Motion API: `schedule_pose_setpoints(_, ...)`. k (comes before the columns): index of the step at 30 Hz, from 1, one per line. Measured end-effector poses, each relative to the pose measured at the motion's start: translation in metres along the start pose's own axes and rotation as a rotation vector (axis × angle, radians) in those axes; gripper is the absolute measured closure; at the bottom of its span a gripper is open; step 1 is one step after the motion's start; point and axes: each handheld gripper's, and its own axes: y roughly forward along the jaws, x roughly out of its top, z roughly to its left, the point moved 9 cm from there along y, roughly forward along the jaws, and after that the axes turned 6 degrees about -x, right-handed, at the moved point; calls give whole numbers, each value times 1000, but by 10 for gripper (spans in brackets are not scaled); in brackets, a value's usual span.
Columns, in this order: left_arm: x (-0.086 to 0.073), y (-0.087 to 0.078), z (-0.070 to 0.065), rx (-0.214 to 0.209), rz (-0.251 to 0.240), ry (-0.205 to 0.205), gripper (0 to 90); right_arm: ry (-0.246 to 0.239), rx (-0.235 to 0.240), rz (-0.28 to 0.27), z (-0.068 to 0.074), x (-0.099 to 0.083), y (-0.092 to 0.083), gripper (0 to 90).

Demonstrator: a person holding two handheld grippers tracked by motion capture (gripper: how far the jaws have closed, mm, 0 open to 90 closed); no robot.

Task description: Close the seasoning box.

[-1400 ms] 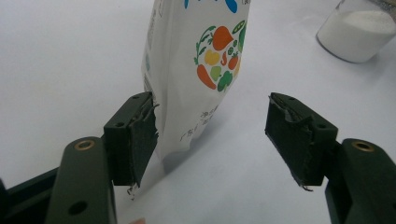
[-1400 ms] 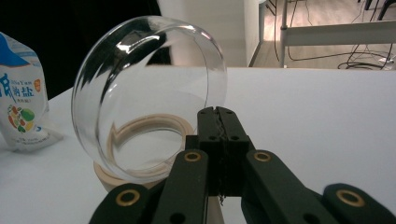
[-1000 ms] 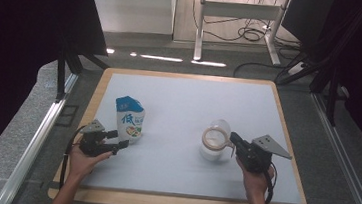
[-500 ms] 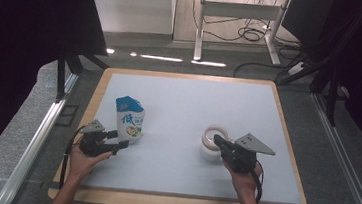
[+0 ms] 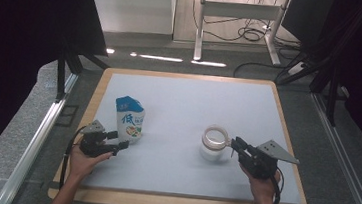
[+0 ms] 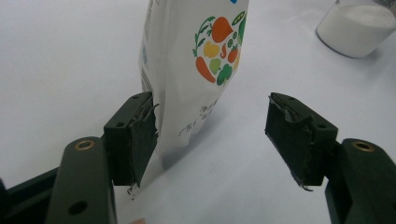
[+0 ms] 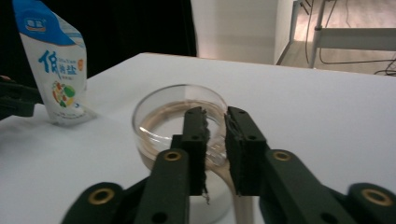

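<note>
At 8 o'clock on the white counter (image 5: 184,97): left gripper (image 5: 120,144), in a hand coming up from the near edge, pointing towards 3 o'clock. Spread wide, with the lower corner of the salt pouch (image 5: 129,119) inside the gap. Seen in the left gripper view (image 6: 219,135) with the pad at 9 o'clock just touching the edge of the pouch (image 6: 196,60) and the pad at 3 o'clock well apart from it, bare counter in between; no squeeze on the pouch, no lift. Standing upright at about 9 o'clock from the counter's middle: that pouch, white with a blue top, fruit and vegetable print low on its face. At 4 o'clock on the counter: right gripper (image 5: 235,143), pointing towards 9 o'clock at the glass mug (image 5: 213,143), which stands upright just right of the middle and near the front, white powder in its bottom (image 6: 357,28). Only slightly parted, having just been opening. Seen in the right gripper view (image 7: 217,121) with both tips at the near rim of the mug (image 7: 177,116) and the clear handle (image 7: 224,175) running down through the narrow gap; a slit of daylight between the pads, so no clamp on the glass. Farther off at 10 o'clock in that view: the pouch (image 7: 58,70).
</note>
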Motion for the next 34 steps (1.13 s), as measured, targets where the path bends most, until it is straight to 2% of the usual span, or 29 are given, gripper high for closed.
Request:
schedule_pose_setpoints(7,-1,1,1,0,5,-2,332,7,-29,28,-26,-14,-7,637)
schedule_pose_setpoints(13,-3,3,0,-2,15,1,331,18,-60,87,-48,-36,-7,538)
schedule_pose_setpoints(17,-4,4,1,-2,18,-1,330,29,-72,127,-59,-51,-4,506)
schedule_pose_setpoints(21,-4,4,1,-1,21,-1,330,42,-85,149,-65,-60,-2,497)
schedule_pose_setpoints(34,-5,4,1,1,23,-2,328,30,-87,151,-63,-60,-2,477)
